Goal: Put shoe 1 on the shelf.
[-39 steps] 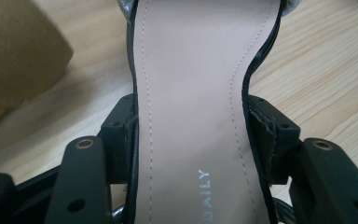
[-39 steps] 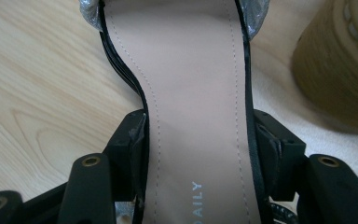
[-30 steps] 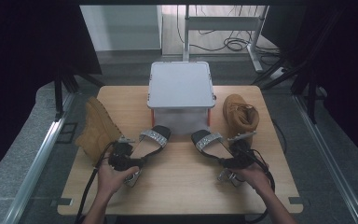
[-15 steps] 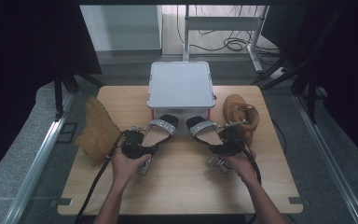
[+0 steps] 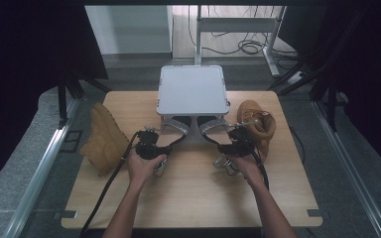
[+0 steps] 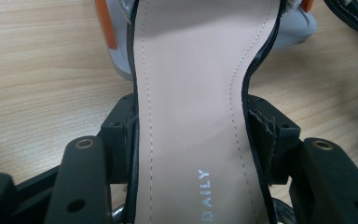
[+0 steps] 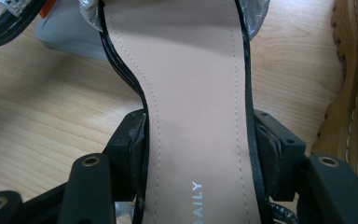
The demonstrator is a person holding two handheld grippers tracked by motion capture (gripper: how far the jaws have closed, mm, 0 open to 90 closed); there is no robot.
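High view, left to right: a tan boot (image 5: 102, 140) lies on its side at the left edge of the wooden worktop (image 5: 188, 198), apart from the other things. Just right of it, the left hand (image 5: 141, 167) holds the left hand-held gripper (image 5: 155, 147), whose 2 jaws are clamped on the narrow waist of the left sandal (image 5: 175, 128); the toe of that sandal, with its silver strap, points away from the person and reaches the near edge of the grey box (image 5: 193, 90), which stands at the middle of the worktop's far side. The right sandal (image 5: 213, 128) lies just beside the left one, the 2 toes close together under the box's near edge. The right hand-held gripper (image 5: 233, 144), held in the right hand (image 5: 243, 163), is clamped on the waist of the right sandal in the same way. A second tan boot (image 5: 258, 125) sits just right of that gripper, near the box's right corner. In the left gripper view, the black jaws press both edges of the left sandal's pale insole (image 6: 193, 93), with the box's grey wall and an orange mark (image 6: 106, 25) ahead. In the right gripper view, the pads (image 7: 137, 140) grip the right sandal (image 7: 196, 84) alike; the boot's lugged sole (image 7: 349, 93) stands at the right edge.
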